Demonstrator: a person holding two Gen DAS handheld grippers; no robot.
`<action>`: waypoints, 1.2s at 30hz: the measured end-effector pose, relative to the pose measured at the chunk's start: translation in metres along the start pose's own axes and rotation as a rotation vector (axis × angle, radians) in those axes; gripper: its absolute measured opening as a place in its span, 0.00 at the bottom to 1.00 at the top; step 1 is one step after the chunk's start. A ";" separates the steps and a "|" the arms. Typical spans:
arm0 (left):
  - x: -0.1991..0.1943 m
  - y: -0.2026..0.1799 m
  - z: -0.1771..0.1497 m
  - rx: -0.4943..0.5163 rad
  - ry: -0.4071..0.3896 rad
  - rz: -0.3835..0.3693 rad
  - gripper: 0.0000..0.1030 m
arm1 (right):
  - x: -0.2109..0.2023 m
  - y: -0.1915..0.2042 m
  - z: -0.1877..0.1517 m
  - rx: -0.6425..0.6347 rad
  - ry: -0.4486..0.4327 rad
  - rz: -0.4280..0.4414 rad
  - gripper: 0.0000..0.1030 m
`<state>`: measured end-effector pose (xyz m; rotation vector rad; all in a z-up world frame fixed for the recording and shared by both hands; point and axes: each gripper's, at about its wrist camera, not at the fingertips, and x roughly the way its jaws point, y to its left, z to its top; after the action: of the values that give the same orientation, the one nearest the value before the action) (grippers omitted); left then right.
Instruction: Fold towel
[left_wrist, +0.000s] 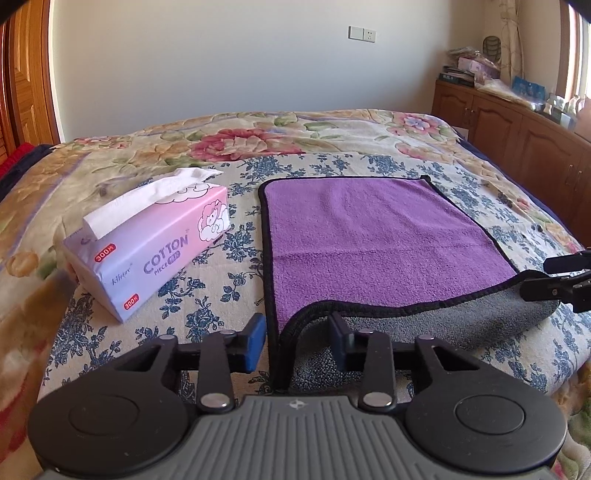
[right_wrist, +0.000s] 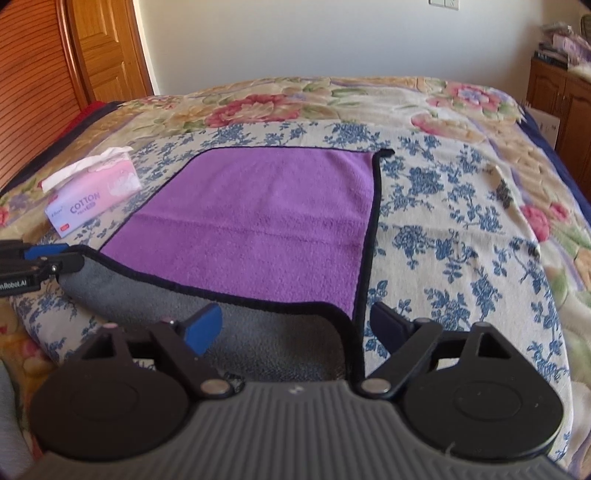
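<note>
A purple towel (left_wrist: 369, 236) with black trim and a grey underside lies on the bed; its near edge is folded over, showing a grey strip (left_wrist: 443, 325). My left gripper (left_wrist: 297, 339) is open, its jaws either side of the towel's near left corner. My right gripper (right_wrist: 295, 328) is open around the near right corner; the towel (right_wrist: 266, 221) spreads ahead of it with the grey fold (right_wrist: 266, 343) between its fingers. Each gripper shows at the edge of the other's view: the right (left_wrist: 554, 280), the left (right_wrist: 40, 258).
A pink tissue pack (left_wrist: 147, 243) lies left of the towel, also in the right wrist view (right_wrist: 92, 195). The bed has a blue-flowered cloth (left_wrist: 207, 295) over a floral blanket. A wooden cabinet (left_wrist: 517, 136) stands at the right, a wooden door (right_wrist: 103, 48) at the left.
</note>
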<state>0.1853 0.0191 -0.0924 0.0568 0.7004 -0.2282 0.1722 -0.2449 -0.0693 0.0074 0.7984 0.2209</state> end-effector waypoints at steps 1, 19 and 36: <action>0.000 0.000 0.000 -0.001 0.002 -0.001 0.36 | 0.000 -0.002 0.000 0.010 0.007 0.006 0.82; 0.005 -0.002 -0.004 0.002 0.036 -0.005 0.17 | 0.005 -0.018 0.001 0.043 0.080 0.010 0.27; -0.007 -0.009 0.001 0.010 -0.015 -0.022 0.06 | -0.002 -0.018 0.005 0.006 0.052 0.018 0.04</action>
<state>0.1789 0.0119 -0.0866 0.0571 0.6849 -0.2534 0.1780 -0.2627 -0.0663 0.0143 0.8513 0.2369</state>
